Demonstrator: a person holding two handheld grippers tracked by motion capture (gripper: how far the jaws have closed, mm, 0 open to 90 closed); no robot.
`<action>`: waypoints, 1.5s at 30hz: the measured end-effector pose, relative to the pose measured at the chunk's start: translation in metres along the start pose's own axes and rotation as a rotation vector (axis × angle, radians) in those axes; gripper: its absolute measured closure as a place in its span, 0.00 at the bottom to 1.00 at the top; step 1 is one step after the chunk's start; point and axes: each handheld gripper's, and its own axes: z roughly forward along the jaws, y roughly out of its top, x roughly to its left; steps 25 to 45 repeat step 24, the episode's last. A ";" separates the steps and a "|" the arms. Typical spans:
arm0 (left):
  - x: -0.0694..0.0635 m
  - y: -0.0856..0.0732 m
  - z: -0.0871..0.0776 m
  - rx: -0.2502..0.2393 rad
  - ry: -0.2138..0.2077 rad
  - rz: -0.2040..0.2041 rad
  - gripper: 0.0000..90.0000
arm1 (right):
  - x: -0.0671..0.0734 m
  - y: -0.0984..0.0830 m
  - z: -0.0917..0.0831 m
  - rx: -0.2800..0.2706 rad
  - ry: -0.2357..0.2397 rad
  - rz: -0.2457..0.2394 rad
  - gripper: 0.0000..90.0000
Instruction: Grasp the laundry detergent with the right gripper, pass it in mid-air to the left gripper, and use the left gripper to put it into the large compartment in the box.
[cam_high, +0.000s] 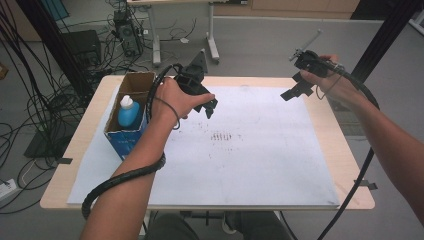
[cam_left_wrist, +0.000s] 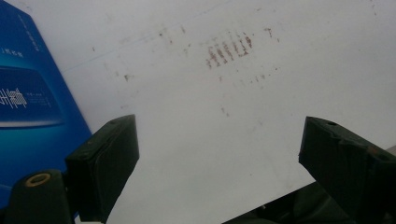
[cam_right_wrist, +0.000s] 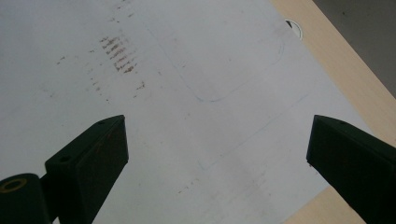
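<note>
An open blue cardboard box (cam_high: 126, 131) stands at the table's left side, with a blue bottle with a white cap (cam_high: 128, 112) upright inside it. My left gripper (cam_high: 208, 108) hovers above the white sheet (cam_high: 250, 160) just right of the box, jaws open and empty. In the left gripper view its jaws (cam_left_wrist: 217, 154) stand wide apart over the sheet, the blue box (cam_left_wrist: 32, 107) at the left. My right gripper (cam_high: 295, 91) is held high over the sheet's far right corner, open and empty; the right gripper view (cam_right_wrist: 217, 149) has bare sheet between its jaws.
Brown smudge marks (cam_high: 221, 136) dot the middle of the sheet. The wooden table (cam_high: 350, 165) edges the sheet on all sides. Cables, a desk frame (cam_high: 210, 40) and a black box lie on the floor beyond the table.
</note>
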 end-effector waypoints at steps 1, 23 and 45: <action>0.000 0.000 0.000 -0.001 -0.001 0.000 0.14 | 0.000 0.000 0.000 0.001 0.000 -0.001 0.06; 0.001 -0.002 -0.002 -0.017 -0.008 -0.007 0.14 | 0.000 -0.001 -0.001 0.001 -0.004 0.001 0.06; 0.001 -0.003 -0.002 -0.018 -0.009 -0.008 0.14 | 0.000 -0.001 -0.001 0.000 -0.004 0.001 0.06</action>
